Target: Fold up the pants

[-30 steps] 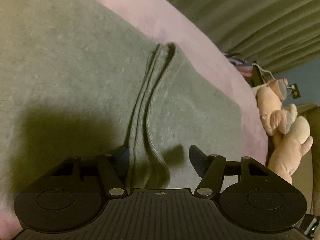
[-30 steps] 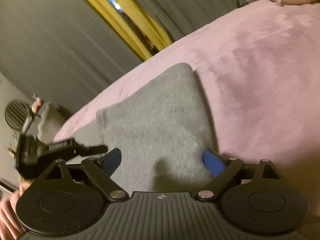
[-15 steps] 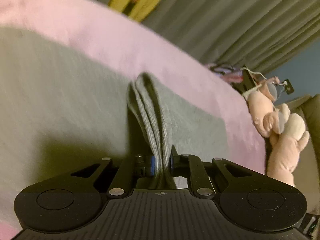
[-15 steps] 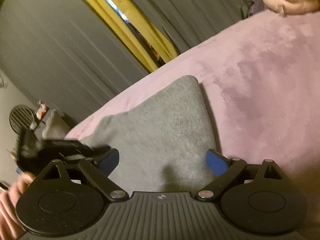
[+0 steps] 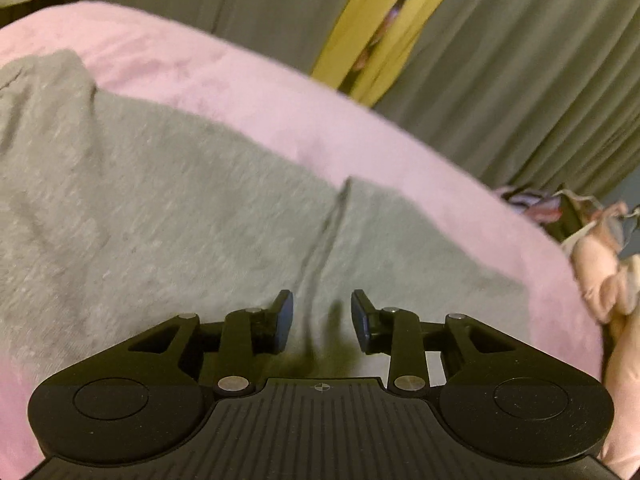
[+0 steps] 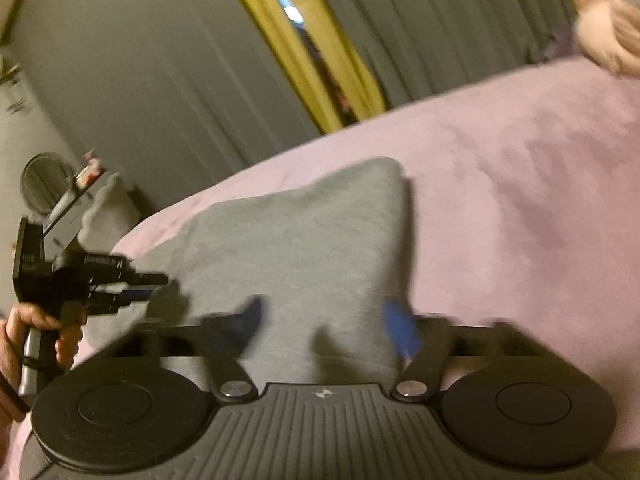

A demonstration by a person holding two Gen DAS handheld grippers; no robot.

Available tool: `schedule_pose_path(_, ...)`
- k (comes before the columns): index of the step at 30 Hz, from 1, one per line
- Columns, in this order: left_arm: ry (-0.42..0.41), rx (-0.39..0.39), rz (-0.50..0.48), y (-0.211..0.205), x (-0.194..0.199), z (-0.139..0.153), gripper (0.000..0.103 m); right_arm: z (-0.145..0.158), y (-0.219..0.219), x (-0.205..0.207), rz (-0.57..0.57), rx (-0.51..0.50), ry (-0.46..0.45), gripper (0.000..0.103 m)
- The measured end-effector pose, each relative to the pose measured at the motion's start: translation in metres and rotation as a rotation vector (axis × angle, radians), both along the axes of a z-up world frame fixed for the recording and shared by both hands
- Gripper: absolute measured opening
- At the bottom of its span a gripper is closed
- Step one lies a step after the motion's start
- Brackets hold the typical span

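Observation:
Grey pants (image 5: 180, 216) lie spread on a pink blanket (image 5: 248, 88). A raised crease (image 5: 324, 236) in the cloth runs toward my left gripper (image 5: 322, 320). Its jaws are opening, with a clear gap, and they hover just above the fabric with nothing pinched. In the right wrist view a folded corner of the pants (image 6: 320, 232) points away from me. My right gripper (image 6: 326, 322) hangs over its near end, jaws closing and motion-blurred. Cloth sits under and between the blue pads (image 6: 400, 330), but they are not pressed on it. The left gripper (image 6: 154, 286) shows at the left, held by a hand (image 6: 36, 328).
A pink plush toy (image 5: 608, 276) lies at the blanket's right edge, also visible as the plush toy (image 6: 612, 40) at top right. Grey curtains with a yellow strip (image 5: 380, 28) hang behind the bed. A round fan (image 6: 44, 184) and clutter stand at the far left.
My left gripper pinched the pants' crease half a second ago, then let it go and rose back; the crease has dropped flat. My right gripper's jaws have narrowed from wide open.

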State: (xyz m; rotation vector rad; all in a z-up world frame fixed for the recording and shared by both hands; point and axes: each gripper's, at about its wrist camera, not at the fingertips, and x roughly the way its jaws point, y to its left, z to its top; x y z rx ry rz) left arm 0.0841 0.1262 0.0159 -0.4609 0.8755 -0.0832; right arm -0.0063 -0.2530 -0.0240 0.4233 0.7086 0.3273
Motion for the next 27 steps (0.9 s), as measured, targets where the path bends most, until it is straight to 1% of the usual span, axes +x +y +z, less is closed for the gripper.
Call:
schedule_pose_path(1,-0.019,-0.007,-0.008,-0.004,0.000,0.004,0.038,-0.001,0.006,0.001,0.021,-0.006,0.002,0.033)
schedule_pose_path(2,-0.034,-0.001,-0.014,-0.020,0.007,0.008,0.041,-0.004,0.013,0.003,0.052,-0.010,0.014,0.032)
schedule_pose_path(3,-0.048,0.006,-0.027,-0.025,0.010,0.011,0.048,-0.007,0.019,0.005,0.082,-0.014,0.036,0.031)
schedule_pose_path(4,-0.056,0.017,-0.040,-0.031,0.020,0.016,0.052,-0.011,0.024,0.007,0.091,-0.028,0.061,0.031)
schedule_pose_path(6,-0.069,0.035,-0.048,-0.038,0.031,0.020,0.052,-0.019,0.030,0.012,0.095,-0.085,0.090,0.030)
schedule_pose_path(7,-0.072,0.034,-0.062,-0.041,0.035,0.021,0.050,-0.021,0.029,0.013,0.086,-0.097,0.094,0.026)
schedule_pose_path(9,-0.082,0.019,-0.103,-0.047,0.040,0.020,0.050,-0.020,0.023,0.015,0.059,-0.078,0.092,0.024)
schedule_pose_path(11,-0.092,0.021,-0.171,-0.052,0.046,0.019,0.048,-0.021,0.016,0.015,0.037,-0.066,0.088,0.024)
schedule_pose_path(12,-0.095,0.042,-0.194,-0.058,0.051,0.018,0.048,-0.023,0.014,0.017,0.033,-0.053,0.095,0.024)
schedule_pose_path(13,-0.096,0.078,-0.208,-0.064,0.057,0.014,0.049,-0.024,0.012,0.018,0.030,-0.041,0.101,0.024)
schedule_pose_path(14,-0.083,0.127,-0.206,-0.069,0.063,0.009,0.048,-0.026,0.012,0.019,0.031,-0.036,0.102,0.024)
schedule_pose_path(15,-0.063,0.165,-0.198,-0.071,0.070,0.004,0.046,-0.027,0.013,0.020,0.036,-0.039,0.099,0.024)
schedule_pose_path(16,-0.050,0.183,-0.193,-0.073,0.076,-0.001,0.044,-0.028,0.014,0.020,0.041,-0.046,0.097,0.024)
schedule_pose_path(18,-0.035,0.191,-0.177,-0.074,0.087,-0.008,0.040,-0.031,0.014,0.022,0.046,-0.049,0.094,0.024)
schedule_pose_path(19,-0.033,0.205,-0.159,-0.075,0.090,-0.009,0.032,-0.033,0.014,0.024,0.046,-0.045,0.095,0.024)
schedule_pose_path(21,-0.032,0.249,-0.109,-0.077,0.095,-0.013,0.018,-0.034,0.010,0.022,0.044,-0.032,0.096,0.024)
schedule_pose_path(24,-0.073,0.302,-0.054,-0.079,0.092,-0.015,0.015,-0.034,0.010,0.023,0.048,-0.027,0.095,0.024)
schedule_pose_path(26,-0.085,0.284,-0.043,-0.077,0.085,-0.011,0.017,-0.034,0.011,0.023,0.050,-0.030,0.091,0.024)
schedule_pose_path(27,-0.085,0.260,-0.053,-0.075,0.080,-0.008,0.032,-0.033,0.011,0.022,0.050,-0.030,0.091,0.024)
